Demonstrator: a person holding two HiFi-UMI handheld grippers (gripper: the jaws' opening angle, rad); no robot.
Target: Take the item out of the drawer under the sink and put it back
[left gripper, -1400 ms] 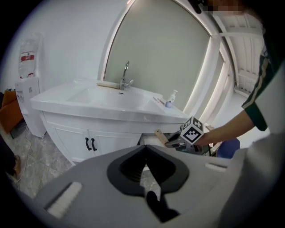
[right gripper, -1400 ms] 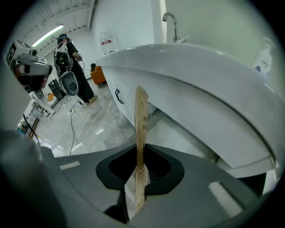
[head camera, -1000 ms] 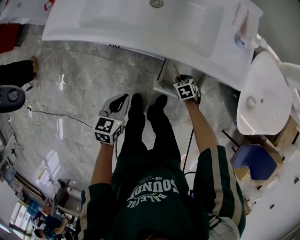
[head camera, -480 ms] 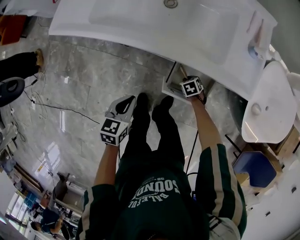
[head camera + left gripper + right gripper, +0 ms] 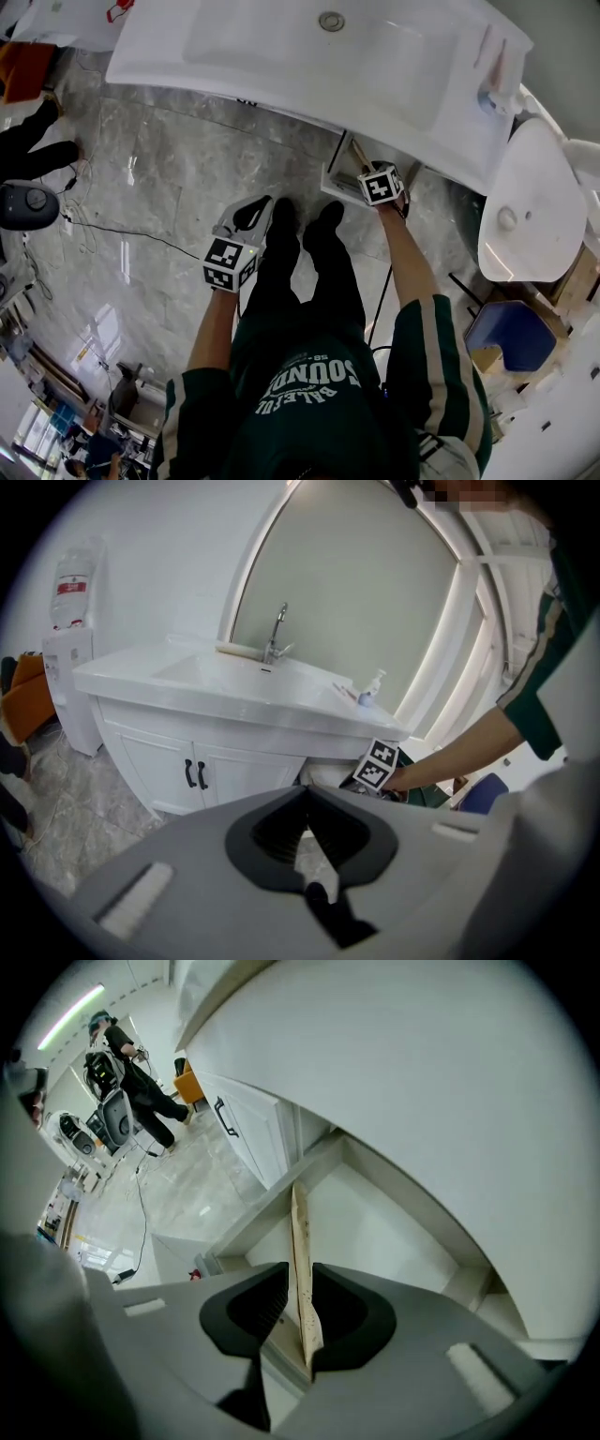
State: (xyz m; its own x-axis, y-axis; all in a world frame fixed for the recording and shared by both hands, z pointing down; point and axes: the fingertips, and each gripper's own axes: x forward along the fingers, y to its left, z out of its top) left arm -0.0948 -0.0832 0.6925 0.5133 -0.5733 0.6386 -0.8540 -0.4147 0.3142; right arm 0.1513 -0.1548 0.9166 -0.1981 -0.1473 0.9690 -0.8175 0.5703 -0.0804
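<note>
R gripper (image 5: 300,1274) points steeply down into the open drawer (image 5: 272,1206) under the sink (image 5: 309,47), at 1 o'clock from the person's shoes (image 5: 279,214). Its jaws have just been opening; the thin wooden stick (image 5: 299,1227) stands between them, leaning on one pad, not pinched. Prob. the put-back step. Next: widen, lift clear w/o snagging the stick, then push the drawer shut. L gripper (image 5: 248,214), at 10 o'clock, is clenched and empty.

Floor: grey veined marble (image 5: 169,178), glossy, reflecting the ceiling lights. White sink surface (image 5: 281,56) at 12 o'clock; white toilet (image 5: 525,202) at 3 o'clock. Arched mirror (image 5: 366,602) with a lit rim on a white wall. Cabinet doors (image 5: 155,761) white with black handles. Ceiling strip light (image 5: 70,1016) on.
</note>
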